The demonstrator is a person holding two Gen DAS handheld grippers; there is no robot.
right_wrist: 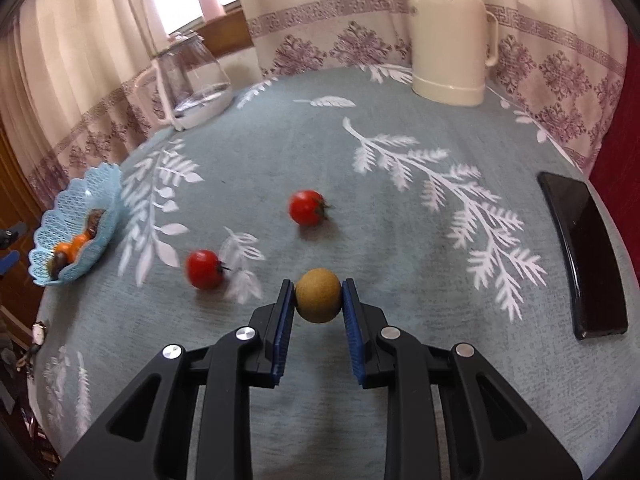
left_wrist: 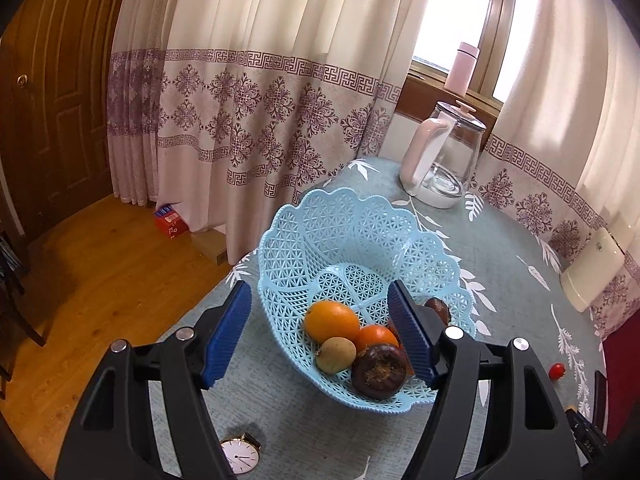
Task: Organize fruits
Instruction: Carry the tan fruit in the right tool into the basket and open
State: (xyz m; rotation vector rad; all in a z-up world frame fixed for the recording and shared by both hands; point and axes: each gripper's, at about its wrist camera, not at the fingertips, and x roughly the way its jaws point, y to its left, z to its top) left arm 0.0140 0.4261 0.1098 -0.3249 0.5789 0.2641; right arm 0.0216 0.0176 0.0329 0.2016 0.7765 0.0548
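Note:
A light blue lattice basket (left_wrist: 344, 232) stands on the table and holds two oranges (left_wrist: 331, 320), a small tan fruit (left_wrist: 336, 355) and dark brown fruits (left_wrist: 379, 371). My left gripper (left_wrist: 320, 312) is open, its blue pads straddling the basket's near side, with nothing held. In the right wrist view my right gripper (right_wrist: 318, 286) is shut on a small round brown fruit (right_wrist: 318, 295) just above the cloth. Two red cherry tomatoes (right_wrist: 306, 207) (right_wrist: 204, 269) lie loose ahead and to its left. The basket (right_wrist: 80, 216) is at the far left there.
A glass kettle (left_wrist: 444, 156) stands behind the basket, and a cream thermos jug (right_wrist: 450, 32) at the far right edge. A black phone (right_wrist: 580, 252) lies on the right. A wristwatch (left_wrist: 241, 454) lies near the table's front edge. A tomato (left_wrist: 557, 371) lies right of the basket.

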